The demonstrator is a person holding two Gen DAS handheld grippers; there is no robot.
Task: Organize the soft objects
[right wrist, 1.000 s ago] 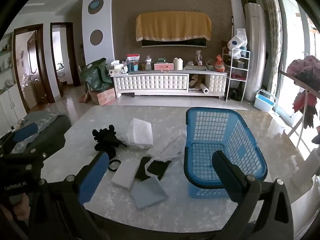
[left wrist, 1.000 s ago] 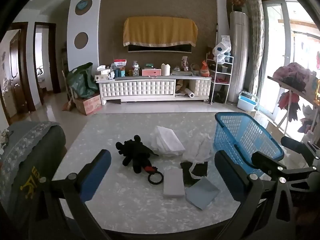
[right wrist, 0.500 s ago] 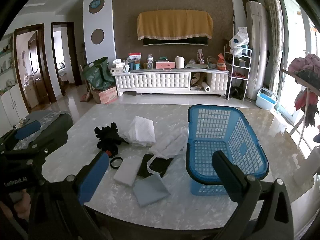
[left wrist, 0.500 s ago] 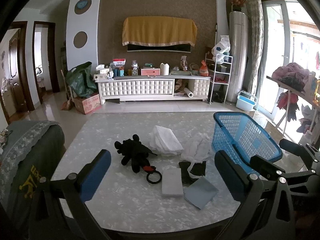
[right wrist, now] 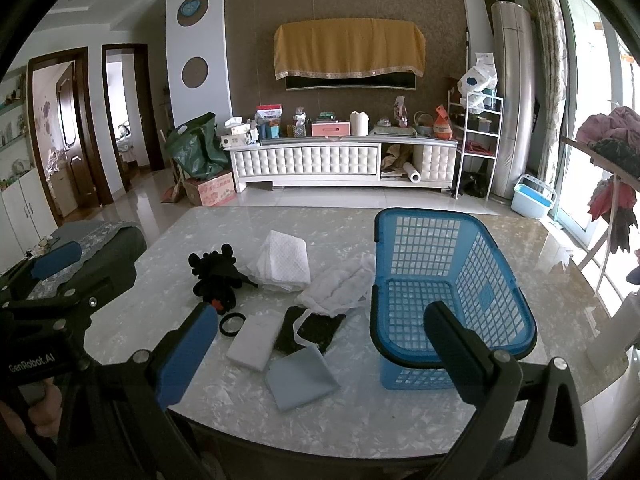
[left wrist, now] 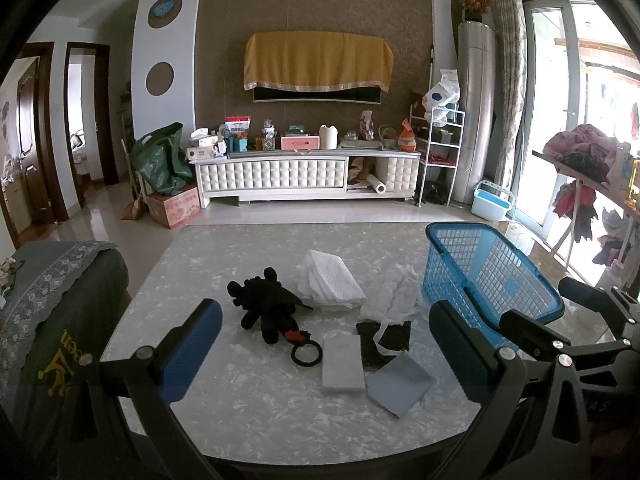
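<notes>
A black plush toy (left wrist: pixel 267 304) (right wrist: pixel 216 278) lies on the marble table (left wrist: pixel 256 408), with a black ring (left wrist: pixel 306 353) beside it. To its right lie a folded white cloth (left wrist: pixel 329 285), a crumpled white cloth (left wrist: pixel 393 296), a black cloth (left wrist: pixel 384 340), a white pad (left wrist: pixel 343 365) and a grey-blue cloth (left wrist: pixel 400 383). An empty blue basket (right wrist: pixel 444 288) (left wrist: pixel 488 276) stands at the right. My left gripper (left wrist: pixel 324 348) is open and empty, above the table's near edge. My right gripper (right wrist: pixel 316 348) is open and empty, near the basket.
A dark chair back with a lace cover (left wrist: pixel 52 320) stands at the table's left side. A white TV cabinet (left wrist: pixel 304 176) with clutter lines the far wall. A clothes rack (left wrist: pixel 580 168) stands at the right by the window.
Both grippers have drawn back and risen slightly; the objects look a little smaller and farther off. Nothing on the table has moved.
</notes>
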